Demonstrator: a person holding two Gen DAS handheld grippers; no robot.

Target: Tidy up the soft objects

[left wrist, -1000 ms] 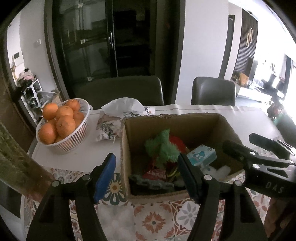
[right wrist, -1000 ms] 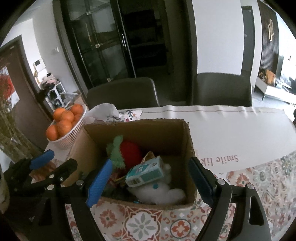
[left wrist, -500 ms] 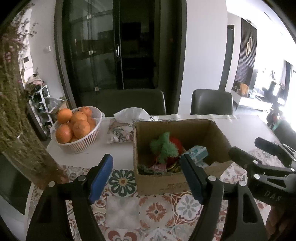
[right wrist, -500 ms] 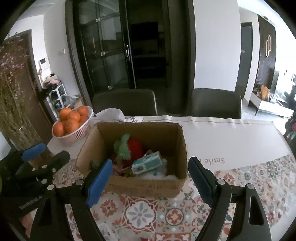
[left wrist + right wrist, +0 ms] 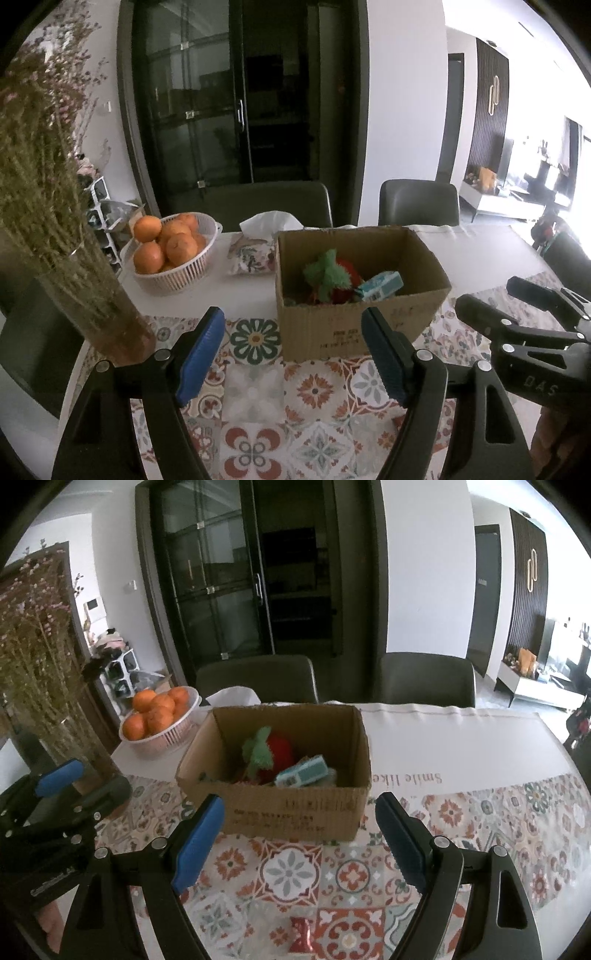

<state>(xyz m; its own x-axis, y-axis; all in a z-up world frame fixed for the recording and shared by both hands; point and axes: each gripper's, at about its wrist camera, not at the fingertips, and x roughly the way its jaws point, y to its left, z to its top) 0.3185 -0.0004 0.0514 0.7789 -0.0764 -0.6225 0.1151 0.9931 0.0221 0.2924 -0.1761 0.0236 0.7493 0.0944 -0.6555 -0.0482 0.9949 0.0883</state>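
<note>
An open cardboard box point(image 5: 354, 328) point(image 5: 288, 808) stands on the patterned tablecloth. Inside it lie a red strawberry plush with green leaves point(image 5: 327, 275) point(image 5: 279, 749) and a small teal carton point(image 5: 382, 286) point(image 5: 303, 773); more items lie under them, mostly hidden. My left gripper point(image 5: 292, 314) hangs open in front of the box, nothing between its blue pads. To its right, my right gripper point(image 5: 300, 799) is likewise open and empty, short of the box's front wall. A small red wrapped piece point(image 5: 301, 934) lies on the cloth below it.
A white basket of oranges point(image 5: 170, 251) and a floral tissue pack point(image 5: 255, 251) sit left of the box. A glass vase of dried flowers point(image 5: 103, 314) stands near the left table edge. Two dark chairs point(image 5: 266, 203) point(image 5: 419, 203) line the far side.
Both grippers have drawn back and up from the box, which now looks smaller and farther. The vase has come into view on the left. The left jaws stand slightly wider.
</note>
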